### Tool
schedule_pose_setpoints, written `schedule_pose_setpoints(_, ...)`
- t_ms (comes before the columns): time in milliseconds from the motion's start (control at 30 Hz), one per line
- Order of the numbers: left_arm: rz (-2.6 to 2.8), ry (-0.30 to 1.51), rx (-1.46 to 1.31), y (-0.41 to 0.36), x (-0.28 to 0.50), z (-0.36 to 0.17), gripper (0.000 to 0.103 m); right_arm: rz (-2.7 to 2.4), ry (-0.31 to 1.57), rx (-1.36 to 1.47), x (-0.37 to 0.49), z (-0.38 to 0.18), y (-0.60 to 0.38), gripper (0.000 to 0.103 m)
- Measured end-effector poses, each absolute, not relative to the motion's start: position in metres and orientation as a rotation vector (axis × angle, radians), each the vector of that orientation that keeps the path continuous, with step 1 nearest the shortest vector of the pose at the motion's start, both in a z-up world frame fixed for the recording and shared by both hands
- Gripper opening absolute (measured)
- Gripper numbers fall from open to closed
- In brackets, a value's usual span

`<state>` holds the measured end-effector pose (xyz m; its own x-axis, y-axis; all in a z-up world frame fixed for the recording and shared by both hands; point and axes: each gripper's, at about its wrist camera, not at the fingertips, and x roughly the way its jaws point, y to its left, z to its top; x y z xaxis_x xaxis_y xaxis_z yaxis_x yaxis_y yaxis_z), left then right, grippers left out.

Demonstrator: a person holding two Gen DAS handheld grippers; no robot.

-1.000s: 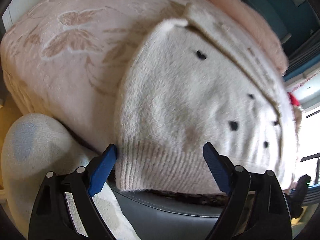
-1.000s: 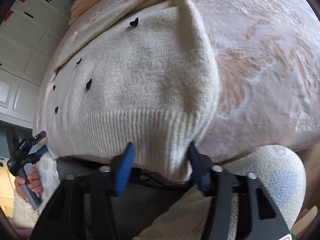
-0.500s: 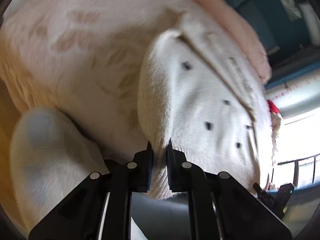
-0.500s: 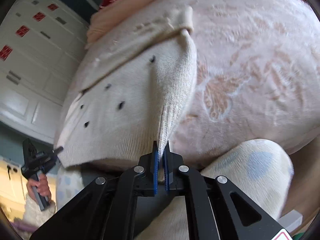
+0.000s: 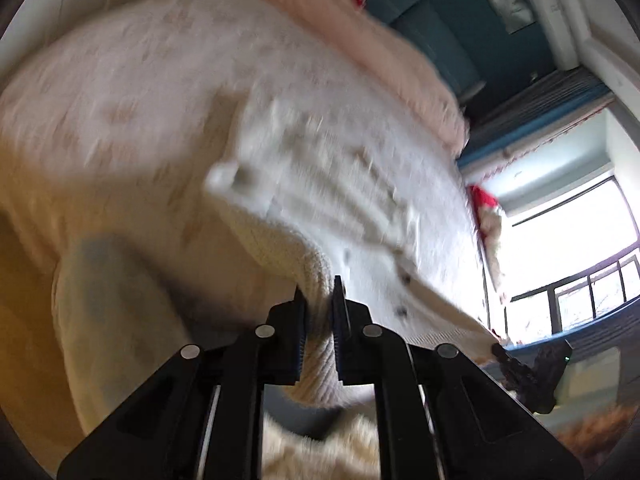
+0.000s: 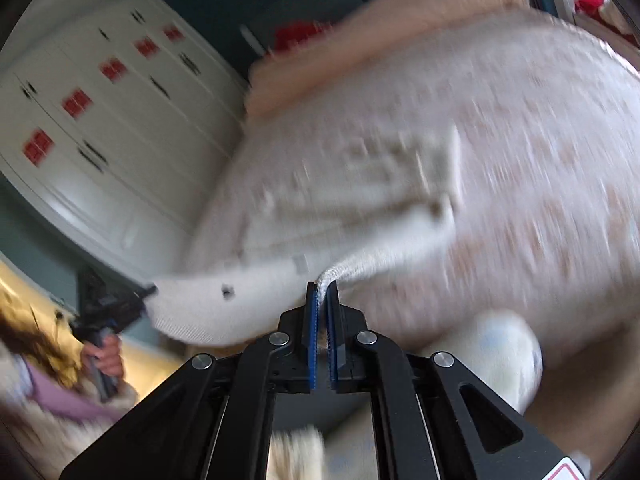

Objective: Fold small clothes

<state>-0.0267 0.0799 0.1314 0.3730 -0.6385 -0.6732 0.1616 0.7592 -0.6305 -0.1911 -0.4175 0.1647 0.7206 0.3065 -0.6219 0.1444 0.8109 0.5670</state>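
A small cream knit sweater (image 5: 344, 184) with small dark dots lies on a pale pink patterned bedspread (image 5: 132, 92). Its ribbed hem is lifted off the bed at both corners. My left gripper (image 5: 318, 292) is shut on one hem corner. My right gripper (image 6: 322, 290) is shut on the other hem corner of the sweater (image 6: 360, 208), and the knit hangs stretched between the two. Each gripper shows in the other's view: the right one (image 5: 528, 372) at the lower right, the left one (image 6: 108, 308) at the left with a hand on its handle. Both views are motion-blurred.
A peach fluffy blanket (image 5: 372, 48) lies at the bed's far end. A cream cushion with a blue patch (image 5: 104, 280) sits at the bed's near edge. White cabinet doors (image 6: 100, 128) stand on one side, a bright window (image 5: 576, 248) on the other.
Both grippers went from open around the sweater's hem to shut on it, then rose, lifting the hem off the bed. The views now tilt up toward the room.
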Motion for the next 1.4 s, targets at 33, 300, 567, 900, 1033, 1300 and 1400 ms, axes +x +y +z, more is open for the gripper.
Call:
schedule_pose_setpoints(33, -0.535, 1.045, -0.501, 0.074, -0.01, 0.136, 0.01, 0.079, 0.727, 0.625, -0.172, 0.167, -0.43, 0.004)
schedule_pose_setpoints(300, -0.382, 0.985, -0.464, 0.001, 0.165, 0.094, 0.011, -0.054, 0.737, 0.769, 0.011, 0.085, -0.512, 0.004)
schedule_pose_setpoints(567, -0.202, 1.075, -0.418, -0.038, 0.257, -0.001, 0.012, -0.202, 0.869, 0.79, 0.106, -0.016, -0.53, 0.007)
schedule_pose_setpoints(900, -0.245, 1.011, -0.445, -0.017, 0.248, -0.002, 0.057, -0.221, 0.742, 0.757, 0.063, 0.017, -0.544, 0.061)
schedule_pose_setpoints(1033, -0.214, 0.935, -0.43, 0.0, 0.223, 0.013, 0.071, -0.195, 0.812, 0.671, 0.061, 0.017, -0.532, 0.063)
schedule_pose_setpoints(1300, -0.192, 1.057, -0.27, -0.039, 0.248, -0.018, 0.058, -0.164, 0.999, 0.498, 0.112, -0.024, -0.499, 0.01)
schedule_pose_setpoints(1400, -0.216, 1.103, -0.266, -0.038, 0.254, -0.021, 0.012, -0.169, 0.897, 0.474, 0.109, 0.008, -0.501, 0.01)
